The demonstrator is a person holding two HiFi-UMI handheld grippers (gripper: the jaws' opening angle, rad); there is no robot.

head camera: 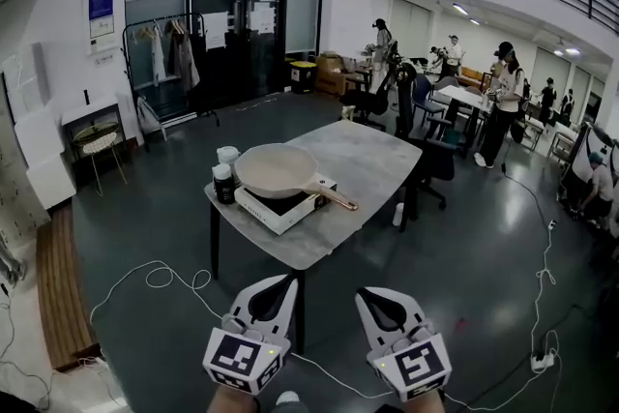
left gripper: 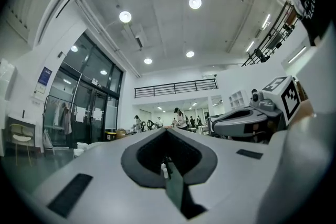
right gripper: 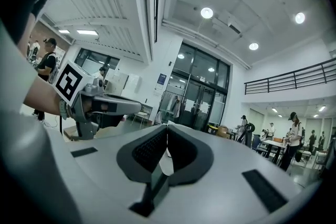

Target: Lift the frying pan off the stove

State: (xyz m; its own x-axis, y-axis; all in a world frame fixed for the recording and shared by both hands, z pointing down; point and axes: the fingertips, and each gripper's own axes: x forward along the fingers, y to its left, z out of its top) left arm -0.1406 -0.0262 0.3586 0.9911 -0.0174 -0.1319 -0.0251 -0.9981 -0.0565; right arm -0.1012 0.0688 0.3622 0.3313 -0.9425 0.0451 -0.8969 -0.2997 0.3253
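1. Hall with a dark floor; a grey stone-look table stands mid-frame in my head view, well apart from both grippers.
2. Left gripper: bottom centre-left of the frame, held roughly level with its nose toward the table. Its own view shows the jaws closed tip to tip with nothing between them.
3. Right gripper: bottom centre-right, just beside the left one, level and on the same heading. Jaws pressed together and empty.
4. Frying pan: cream-coloured, resting on the stove, a white portable unit with a dark top at the table's near-left corner. The pan's handle points toward the right of the frame.
5. Dark jar and white cup: on the table, just left of the stove.
6. White cable: looped over the floor at lower left, trailing across the stretch between my grippers and the table legs.
7. Power strip: lower right, on the floor.
8. Clothes rack and chair: upper left, near glass doors.
9. People: upper right, around desks, well apart from the table.
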